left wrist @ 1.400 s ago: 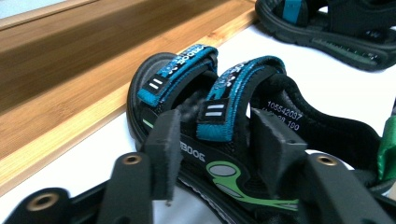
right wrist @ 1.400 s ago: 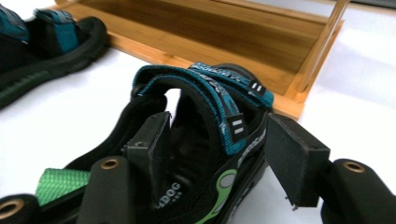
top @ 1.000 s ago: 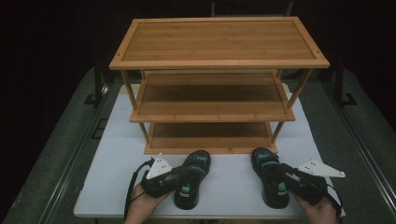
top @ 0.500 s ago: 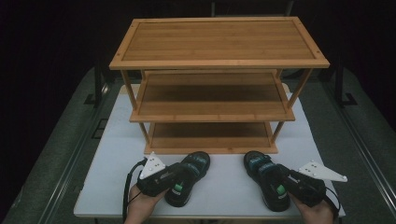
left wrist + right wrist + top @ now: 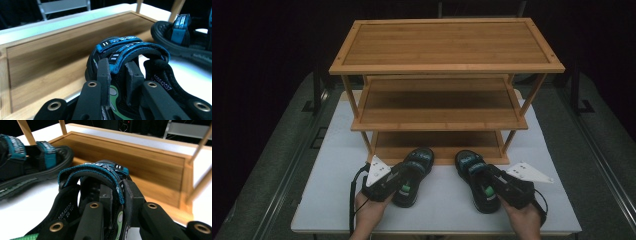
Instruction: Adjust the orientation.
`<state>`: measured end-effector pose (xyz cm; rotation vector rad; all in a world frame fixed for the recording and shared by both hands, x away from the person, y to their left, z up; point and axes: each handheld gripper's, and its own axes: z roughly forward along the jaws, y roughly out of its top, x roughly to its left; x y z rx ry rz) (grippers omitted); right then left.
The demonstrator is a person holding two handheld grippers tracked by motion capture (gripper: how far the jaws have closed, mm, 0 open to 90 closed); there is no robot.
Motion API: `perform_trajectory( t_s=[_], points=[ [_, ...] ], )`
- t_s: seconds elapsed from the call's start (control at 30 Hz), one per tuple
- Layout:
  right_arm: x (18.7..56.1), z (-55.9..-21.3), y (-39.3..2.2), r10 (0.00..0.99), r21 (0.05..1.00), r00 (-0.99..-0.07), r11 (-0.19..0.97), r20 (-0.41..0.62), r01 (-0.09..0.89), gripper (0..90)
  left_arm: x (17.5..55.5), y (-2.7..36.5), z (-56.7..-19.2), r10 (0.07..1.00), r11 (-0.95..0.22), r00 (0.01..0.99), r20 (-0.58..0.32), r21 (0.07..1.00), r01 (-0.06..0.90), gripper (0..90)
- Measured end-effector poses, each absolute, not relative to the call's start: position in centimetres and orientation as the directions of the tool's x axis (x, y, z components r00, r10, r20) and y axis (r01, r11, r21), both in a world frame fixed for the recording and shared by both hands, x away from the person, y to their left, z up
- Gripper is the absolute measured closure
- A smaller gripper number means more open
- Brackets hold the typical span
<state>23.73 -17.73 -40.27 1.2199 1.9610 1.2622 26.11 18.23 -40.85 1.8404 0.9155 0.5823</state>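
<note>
Two black sandals with blue straps sit on the white table (image 5: 332, 200), toes toward a three-tier wooden shoe rack (image 5: 447, 45). My left gripper (image 5: 408, 176) (image 5: 117, 75) is shut on the blue strap of the left sandal (image 5: 417, 167) (image 5: 130, 50). My right gripper (image 5: 490, 181) (image 5: 119, 192) is shut on the strap of the right sandal (image 5: 474, 175) (image 5: 92, 173), and its jaws have just closed a little further on that strap. Both toes point at the rack's bottom shelf (image 5: 437, 142). Each gripper view also shows the other sandal (image 5: 180, 32) (image 5: 30, 165) to one side.
The bottom shelf (image 5: 50, 57) (image 5: 150, 162) has a raised wooden lip right ahead of the sandals. Slanted rack legs (image 5: 364, 142) (image 5: 509, 140) stand at both front corners. A grey floor with rails lies on both sides of the table. A hand holds each gripper at the near edge.
The right sandal has moved left and toward the rack in my right gripper. The left sandal has edged a little toward the rack.
</note>
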Motion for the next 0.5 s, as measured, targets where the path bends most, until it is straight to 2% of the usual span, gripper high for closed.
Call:
perform_trajectory(
  t_s=[0.17,0.5],
  points=[
    [25.7,-40.8,-15.3,0.895,0.899,-0.447,0.194,0.002,0.392,77.9,27.5,16.9,-41.5,0.822,-0.243,0.569,0.019,0.916,0.32,76.8],
    [28.3,-41.8,-13.7,0.918,0.908,-0.396,0.142,0.028,0.395,77.9,29.3,15.5,-42.0,0.84,-0.243,0.541,0.039,0.918,0.312,76.8]
  ],
)
